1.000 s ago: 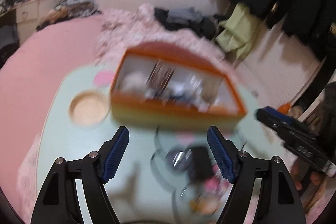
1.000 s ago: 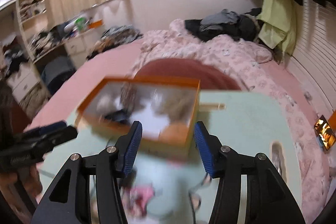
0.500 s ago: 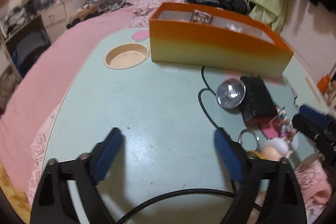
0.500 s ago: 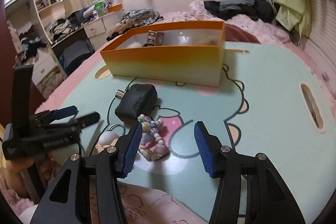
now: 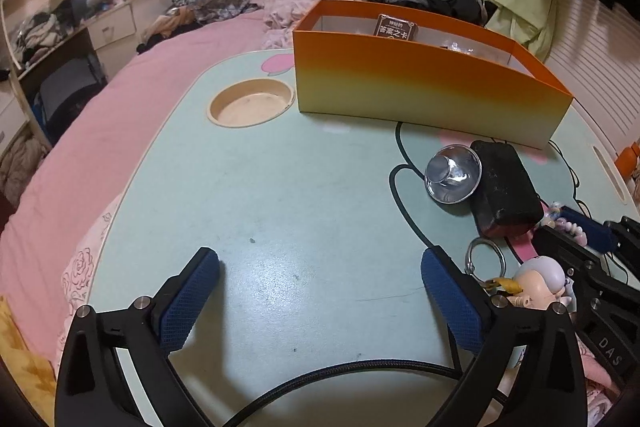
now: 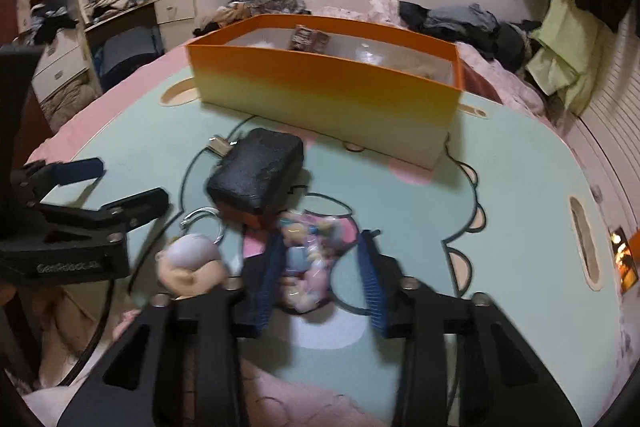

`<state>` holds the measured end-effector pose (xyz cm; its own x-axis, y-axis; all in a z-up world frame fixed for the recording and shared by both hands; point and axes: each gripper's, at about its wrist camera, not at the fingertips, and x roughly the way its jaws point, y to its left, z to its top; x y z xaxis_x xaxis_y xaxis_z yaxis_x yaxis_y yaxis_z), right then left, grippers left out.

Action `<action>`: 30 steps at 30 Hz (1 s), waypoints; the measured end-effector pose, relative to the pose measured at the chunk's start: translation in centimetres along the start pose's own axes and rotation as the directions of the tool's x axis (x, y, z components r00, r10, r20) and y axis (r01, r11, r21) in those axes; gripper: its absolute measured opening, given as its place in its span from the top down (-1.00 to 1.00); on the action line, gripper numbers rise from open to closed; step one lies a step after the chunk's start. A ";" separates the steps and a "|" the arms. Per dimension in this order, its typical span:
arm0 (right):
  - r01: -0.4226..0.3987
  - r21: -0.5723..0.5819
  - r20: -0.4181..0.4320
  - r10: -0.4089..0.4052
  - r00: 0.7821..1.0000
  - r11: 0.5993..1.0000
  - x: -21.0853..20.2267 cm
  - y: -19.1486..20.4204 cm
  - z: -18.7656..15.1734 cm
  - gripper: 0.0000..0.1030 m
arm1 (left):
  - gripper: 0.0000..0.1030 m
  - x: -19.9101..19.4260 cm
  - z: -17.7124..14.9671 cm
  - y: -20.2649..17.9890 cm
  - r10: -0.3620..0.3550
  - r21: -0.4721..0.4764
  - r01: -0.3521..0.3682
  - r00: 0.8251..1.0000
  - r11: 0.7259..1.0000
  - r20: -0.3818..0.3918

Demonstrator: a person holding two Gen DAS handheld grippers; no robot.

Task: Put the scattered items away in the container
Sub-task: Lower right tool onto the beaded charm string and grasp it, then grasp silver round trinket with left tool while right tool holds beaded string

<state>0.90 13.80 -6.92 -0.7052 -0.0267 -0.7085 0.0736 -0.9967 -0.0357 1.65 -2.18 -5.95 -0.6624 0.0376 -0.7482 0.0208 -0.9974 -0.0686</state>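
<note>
Two grippers hang low over the green bench. The left gripper has its jaws wide and opening, with only bare bench between them. The right gripper is closing its jaws around the bead trinket, near the black pouch. The orange container stands at the far side.

Box at the table's far side, pouch before it, lens left of pouch, figurine nearer.
</note>
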 end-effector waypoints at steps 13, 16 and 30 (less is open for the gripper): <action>-0.151 0.174 0.074 0.140 0.987 0.973 -0.9 -3.5 -0.5 0.80 | -0.96 -1.4 1.6 0.4 -0.106 -0.028 0.109 0.991 0.994 0.084; -0.143 0.165 0.072 0.132 0.989 0.976 -0.9 -3.2 -0.2 0.80 | -0.78 -0.5 2.9 0.0 -0.129 -0.015 0.131 0.989 0.991 0.068; -0.168 0.191 0.089 0.153 0.984 0.967 -1.1 -4.0 -0.3 0.81 | -0.33 2.3 4.7 -2.8 -0.247 0.031 0.247 0.969 0.969 -0.005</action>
<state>1.59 17.81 -6.19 -0.7456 -0.1858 -0.6400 0.0550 -0.9743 0.2186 -3.45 0.45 -4.39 -0.6432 0.2830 -0.7114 -0.1663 -0.9586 -0.2310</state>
